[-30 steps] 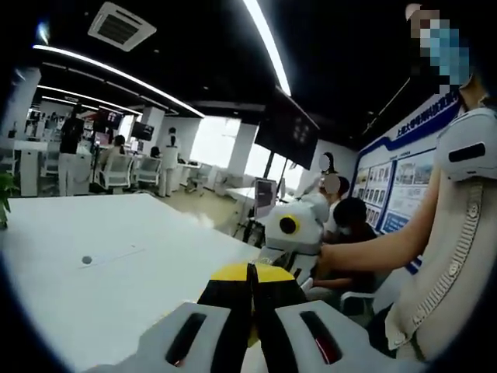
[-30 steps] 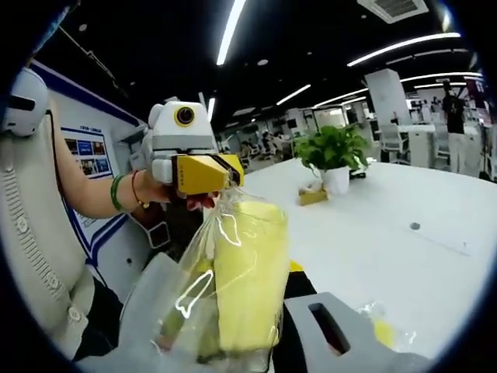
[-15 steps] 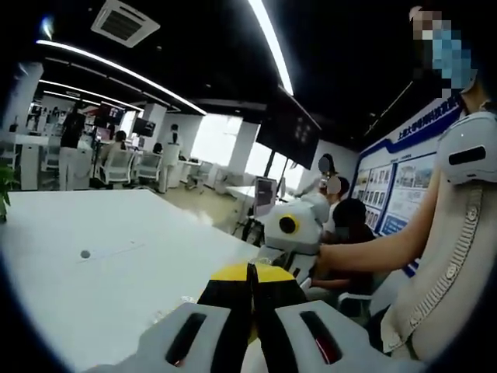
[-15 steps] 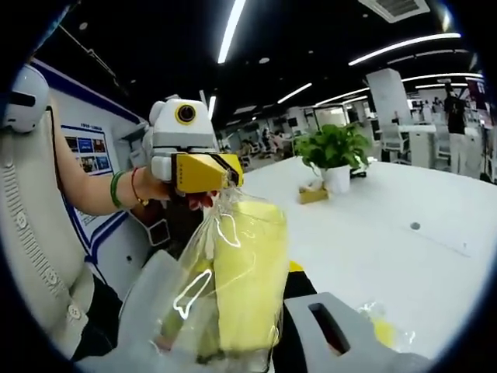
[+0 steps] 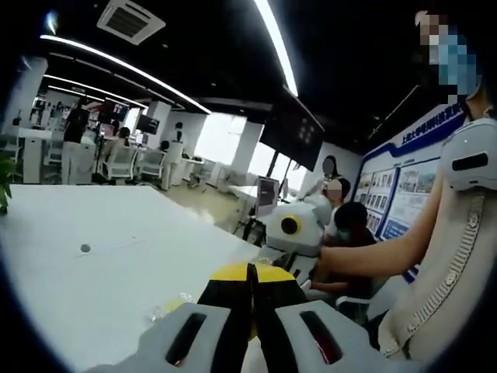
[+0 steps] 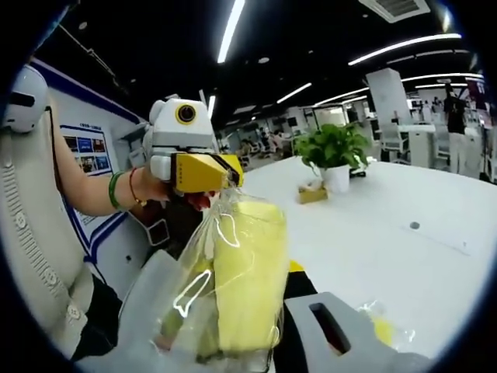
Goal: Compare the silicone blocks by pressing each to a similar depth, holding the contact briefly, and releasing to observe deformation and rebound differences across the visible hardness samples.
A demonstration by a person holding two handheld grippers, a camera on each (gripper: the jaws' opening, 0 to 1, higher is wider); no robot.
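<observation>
Nothing has shifted over the last second. Both claws are held above the tabletop (image 6: 404, 256): right claw (image 6: 233, 342) clamps the bagged yellow block (image 6: 245, 272); left claw (image 6: 233, 175) pinches the bag's top (image 6: 225, 203). No pressing yet.

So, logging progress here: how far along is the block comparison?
Nothing looks pressed yet. In hand: the right gripper holds a yellow silicone block in a clear plastic bag, and the left gripper pinches the bag's top. Left: unbagging it and pressing each sample on the white table.
</observation>
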